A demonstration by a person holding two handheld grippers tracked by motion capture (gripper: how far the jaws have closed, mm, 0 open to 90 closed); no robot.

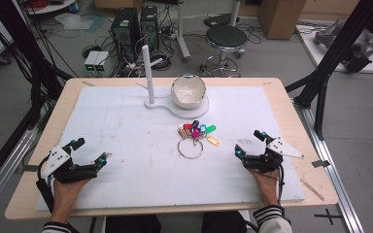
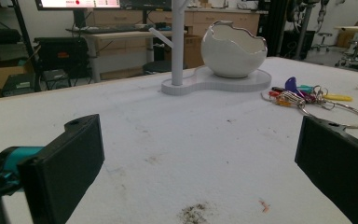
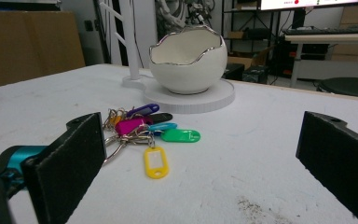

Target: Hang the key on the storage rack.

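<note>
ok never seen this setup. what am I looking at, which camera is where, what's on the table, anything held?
No robot here: a person holds a hand-operated two-jaw gripper in each hand. The high view looks down from above the person's side of the table, with the left gripper at the left and the right gripper at the right. The other two pictures come from cameras riding on each gripper, looking out between its own black jaws.

On the white mat lie a big ring of keys with coloured tags and, behind it, a white stand with a post and an eggshell-shaped bowl on its base.

Both grippers stand open, resting near the table's front edge. Nothing is held.
</note>
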